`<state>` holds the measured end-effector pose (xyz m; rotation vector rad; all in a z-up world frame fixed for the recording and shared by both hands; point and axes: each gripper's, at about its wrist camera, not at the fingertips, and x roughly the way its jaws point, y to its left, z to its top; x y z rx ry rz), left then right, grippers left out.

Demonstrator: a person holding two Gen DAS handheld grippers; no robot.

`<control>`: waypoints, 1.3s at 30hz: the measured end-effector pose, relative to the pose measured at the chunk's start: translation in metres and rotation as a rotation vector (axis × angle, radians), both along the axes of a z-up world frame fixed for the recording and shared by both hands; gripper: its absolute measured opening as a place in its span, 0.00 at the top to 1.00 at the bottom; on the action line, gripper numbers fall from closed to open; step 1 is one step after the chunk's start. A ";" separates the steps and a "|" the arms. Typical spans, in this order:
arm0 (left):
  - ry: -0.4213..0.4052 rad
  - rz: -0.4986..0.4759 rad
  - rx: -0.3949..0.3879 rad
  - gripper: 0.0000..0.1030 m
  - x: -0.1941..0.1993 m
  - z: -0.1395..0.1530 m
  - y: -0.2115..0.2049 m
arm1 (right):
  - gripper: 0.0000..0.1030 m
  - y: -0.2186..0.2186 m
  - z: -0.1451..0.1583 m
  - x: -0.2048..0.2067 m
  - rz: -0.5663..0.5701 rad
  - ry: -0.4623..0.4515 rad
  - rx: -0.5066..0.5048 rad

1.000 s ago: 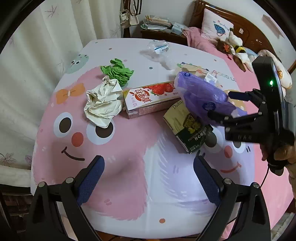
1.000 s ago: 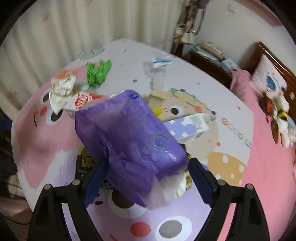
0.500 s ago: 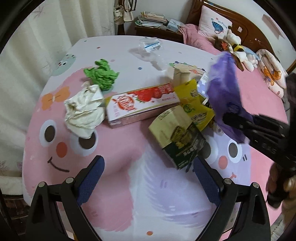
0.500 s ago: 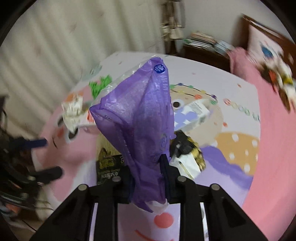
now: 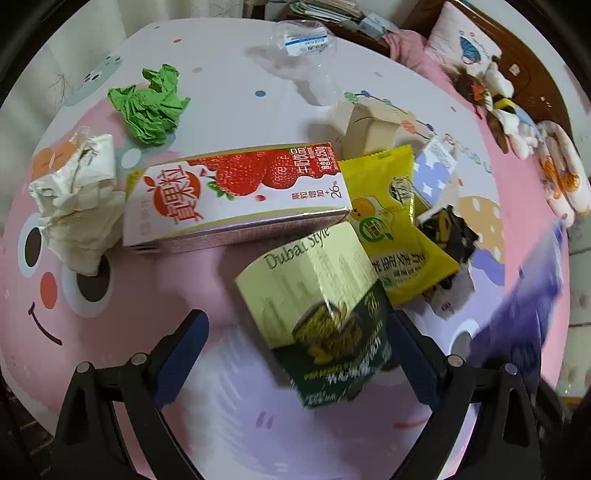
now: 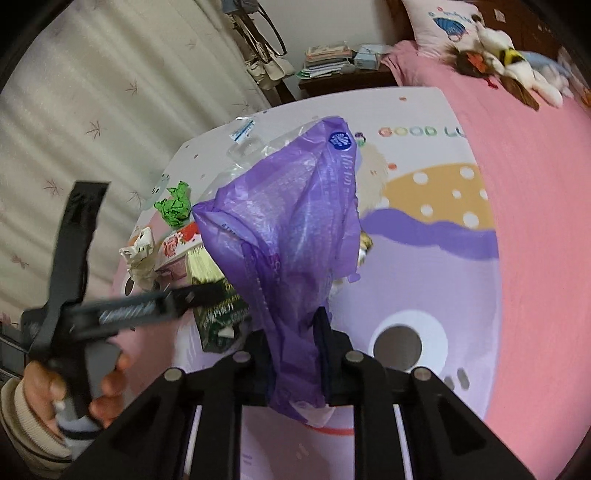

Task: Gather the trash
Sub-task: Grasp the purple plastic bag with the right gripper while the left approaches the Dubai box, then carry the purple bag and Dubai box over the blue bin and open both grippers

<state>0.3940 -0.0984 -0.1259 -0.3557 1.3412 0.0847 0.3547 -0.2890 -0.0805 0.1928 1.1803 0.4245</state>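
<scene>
Two wrist views over a bed covered w/ a cartoon-print blanket (image 5: 236,435), pink and lilac w/ big round eyes and smiles. The right gripper (image 6: 295,354) is clenched on a purple plastic bag (image 6: 291,236); its jaws have just been closing, and the bag's lower part is pinched between them while the rest billows up in front of the camera, a round blue sticker near its top. In the left wrist view the same bag is a purple blur at the blanket's right edge. The left gripper (image 5: 295,354) is released, blue-padded fingers (image 5: 184,354) wide apart, nothing pressed between them; a green-and-cream snack box (image 5: 325,325) marked "Dubai Style" sits between them, nearer the right finger, whether touching it I can't tell. Trash is piled mid-blanket: a strawberry milk carton (image 5: 236,199) on its side just behind the box; a yellow snack packet (image 5: 395,229) to the carton's right, overlapping a black wrapper (image 5: 447,229); a beige paper box (image 5: 369,122) behind the packet; a crumpled white paper (image 5: 77,195) touching the carton's left end; a crumpled green paper (image 5: 151,107) farther back toward the left edge; a clear plastic wrapper (image 5: 303,37) w/ a blue-white label near the far edge. In the right wrist view a hand (image 6: 66,387) w/ a cream sleeve cuff grips the left gripper's handle at lower left. Stuffed toys (image 6: 506,62) and a pillow (image 6: 443,22) lie at the bed's far right corner, and a curtain (image 6: 110,92) hangs along the left side.
</scene>
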 end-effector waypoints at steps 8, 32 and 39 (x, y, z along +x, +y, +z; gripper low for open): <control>0.017 0.048 -0.038 0.13 0.016 -0.021 -0.011 | 0.83 -0.010 -0.009 -0.013 -0.014 0.033 0.011; -0.155 -0.231 0.017 0.33 -0.101 0.056 0.020 | 0.83 0.027 0.003 -0.068 0.028 0.032 0.037; -0.199 -0.299 0.055 0.38 -0.180 0.089 0.061 | 0.83 0.069 0.010 -0.125 0.051 0.027 0.038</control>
